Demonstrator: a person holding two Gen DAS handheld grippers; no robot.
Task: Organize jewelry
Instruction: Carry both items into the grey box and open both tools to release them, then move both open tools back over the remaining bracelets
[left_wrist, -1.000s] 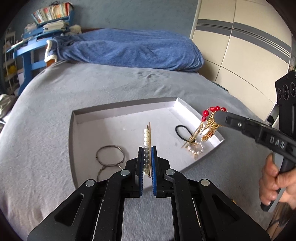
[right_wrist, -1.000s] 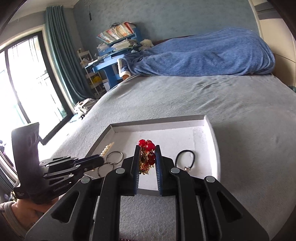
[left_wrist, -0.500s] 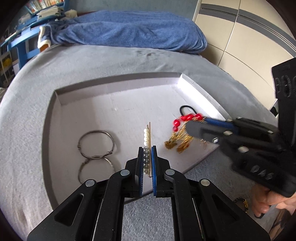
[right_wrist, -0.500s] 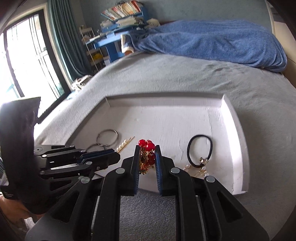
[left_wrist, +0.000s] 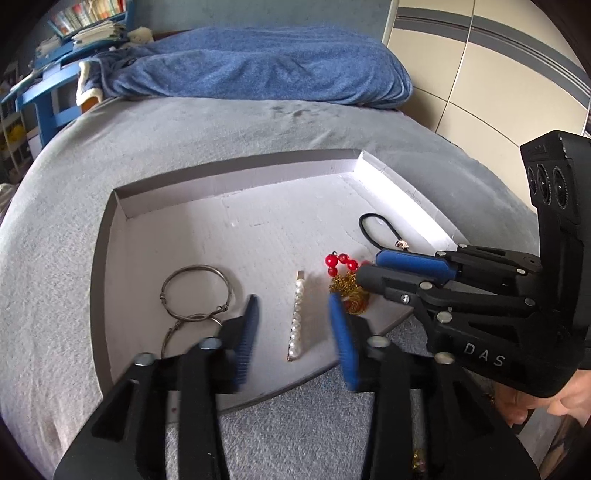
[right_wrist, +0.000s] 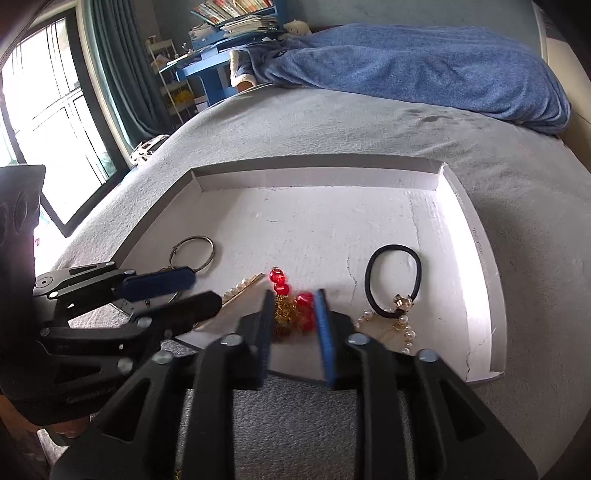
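A shallow white tray (left_wrist: 122, 236) (right_wrist: 480, 266) lies on the grey bed. A pearl hair pin (left_wrist: 297, 321) (right_wrist: 242, 286) lies flat in it between the jaws of my open left gripper (left_wrist: 293, 301). A red-bead and gold piece (left_wrist: 345, 277) (right_wrist: 290, 306) lies in the tray between the jaws of my open right gripper (right_wrist: 293, 295) (left_wrist: 369, 267). Two metal rings (left_wrist: 197, 291) (right_wrist: 192, 251) lie at the tray's left. A black hair tie (right_wrist: 393, 280) (left_wrist: 376, 232) and a pearl piece (right_wrist: 391, 328) lie at the right.
A blue blanket (left_wrist: 258, 66) is heaped at the far end of the bed. A blue shelf with books (right_wrist: 221, 40) stands behind it, a window (right_wrist: 48, 122) at the left, and wardrobe doors (left_wrist: 498, 74) at the right.
Both grippers have opened. The pearl pin and the red-bead piece, held half a second ago, now lie loose in the tray.
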